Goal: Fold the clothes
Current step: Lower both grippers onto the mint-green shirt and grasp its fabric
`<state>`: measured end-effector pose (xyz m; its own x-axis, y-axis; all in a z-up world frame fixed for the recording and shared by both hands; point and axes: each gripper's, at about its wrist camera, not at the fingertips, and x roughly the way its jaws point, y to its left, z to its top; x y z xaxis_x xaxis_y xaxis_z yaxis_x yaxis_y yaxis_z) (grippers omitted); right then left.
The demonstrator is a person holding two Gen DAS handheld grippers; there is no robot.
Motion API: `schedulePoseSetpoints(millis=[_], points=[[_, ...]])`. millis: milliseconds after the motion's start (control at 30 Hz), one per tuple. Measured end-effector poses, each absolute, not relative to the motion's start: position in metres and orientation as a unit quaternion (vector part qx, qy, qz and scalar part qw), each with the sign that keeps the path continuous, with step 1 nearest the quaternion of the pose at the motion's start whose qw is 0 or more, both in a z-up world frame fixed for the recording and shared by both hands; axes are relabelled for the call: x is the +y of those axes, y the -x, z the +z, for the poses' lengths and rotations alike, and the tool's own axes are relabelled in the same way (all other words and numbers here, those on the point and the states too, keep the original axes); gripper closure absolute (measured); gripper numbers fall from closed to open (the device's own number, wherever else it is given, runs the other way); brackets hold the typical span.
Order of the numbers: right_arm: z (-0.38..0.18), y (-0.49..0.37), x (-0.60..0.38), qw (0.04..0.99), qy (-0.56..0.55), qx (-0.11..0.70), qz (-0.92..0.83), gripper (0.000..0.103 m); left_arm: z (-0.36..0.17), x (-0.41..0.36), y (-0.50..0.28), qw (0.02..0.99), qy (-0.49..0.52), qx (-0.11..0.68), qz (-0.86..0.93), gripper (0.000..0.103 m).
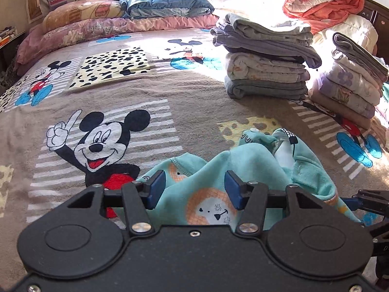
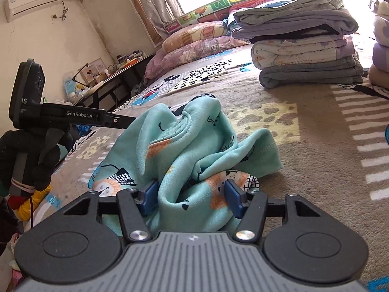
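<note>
Right then, both of my grippers were at the near edge of a bed covered by a brown Mickey Mouse blanket (image 1: 189, 92), and both cameras looked across it toward the pillows (image 1: 102, 24) at the head.

A crumpled turquoise garment (image 2: 194, 146), soft fleece printed with orange lion faces, lay bunched in a heap near that near edge. In the left wrist view it sat just beyond my left gripper (image 1: 192, 189) and spread off toward the right.

My left gripper had its blue pads (image 1: 155, 189) spread wide apart. A raised fold of the turquoise cloth stood between them, but the pads were not pressed together on it, and I could not tell whether either pad touched the fabric.

My right gripper (image 2: 192, 200) was likewise wide apart, its pads (image 2: 149, 198) set either side of a thick bundle of the same garment. Cloth filled the gap and pressed close to both pads, yet nothing was clamped.

In the right wrist view the left gripper showed from the side, at the left edge of the heap, held by a person's hand in a dark glove (image 2: 36, 155).

Farther up the bed, toward the right edge, stood a stack of folded grey and pale printed clothes (image 1: 265, 58). Just beside it, nearer the right edge, was a second stack in lilac and cream (image 1: 352, 85). An orange quilt (image 1: 323, 2) lay rolled behind them at the far right corner.
</note>
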<state>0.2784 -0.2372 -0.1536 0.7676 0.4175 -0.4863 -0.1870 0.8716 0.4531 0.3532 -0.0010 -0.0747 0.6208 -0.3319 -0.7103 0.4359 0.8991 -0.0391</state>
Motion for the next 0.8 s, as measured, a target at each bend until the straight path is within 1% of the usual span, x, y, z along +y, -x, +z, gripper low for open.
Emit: schedulePoseSetpoints(millis=[133,167,200,233,267,400,533,633,667,700,733,767,800], points=[[-0.160,-0.277,-0.240,0.919,-0.201,0.297,0.167,0.045,-0.083,-0.010,-0.354,0.887,-0.078,0.390,-0.233,0.050],[-0.161,-0.276,-0.240,0.919,-0.202,0.294,0.168,0.045,-0.084,-0.011,-0.352,0.885,-0.080,0.391,-0.237,0.055],[-0.161,-0.276,-0.240,0.920,-0.201,0.292,0.168,0.045,-0.086,-0.013,-0.351,0.883,-0.083,0.393,-0.242,0.065],[-0.161,-0.275,-0.240,0.920,-0.201,0.290,0.168,0.045,-0.087,-0.015,-0.349,0.881,-0.086,0.394,-0.247,0.090],[-0.162,-0.274,-0.240,0.921,-0.202,0.289,0.168,0.045,-0.089,-0.017,-0.348,0.879,-0.088,0.395,-0.252,0.102],[-0.161,-0.271,-0.240,0.924,-0.199,0.280,0.170,0.045,-0.082,-0.014,-0.323,0.885,-0.104,0.374,-0.257,0.103],[-0.155,-0.260,-0.233,0.933,-0.173,0.265,0.170,0.056,-0.069,0.000,-0.289,0.894,-0.112,0.350,-0.256,0.103],[-0.152,-0.255,-0.229,0.936,-0.169,0.259,0.167,0.056,-0.063,0.007,-0.281,0.898,-0.106,0.345,-0.254,0.103],[-0.152,-0.254,-0.229,0.936,-0.173,0.258,0.165,0.056,-0.061,0.009,-0.285,0.898,-0.104,0.346,-0.250,0.101],[-0.152,-0.253,-0.229,0.937,-0.174,0.257,0.164,0.056,-0.060,0.009,-0.290,0.900,-0.105,0.349,-0.241,0.094],[-0.153,-0.252,-0.229,0.936,-0.173,0.258,0.164,0.056,-0.060,0.006,-0.298,0.900,-0.113,0.351,-0.230,0.061],[-0.155,-0.252,-0.228,0.936,-0.169,0.263,0.162,0.056,-0.061,0.003,-0.305,0.899,-0.129,0.349,-0.230,0.033],[-0.157,-0.251,-0.227,0.936,-0.165,0.268,0.160,0.056,-0.061,0.000,-0.310,0.900,-0.141,0.340,-0.233,0.032]])
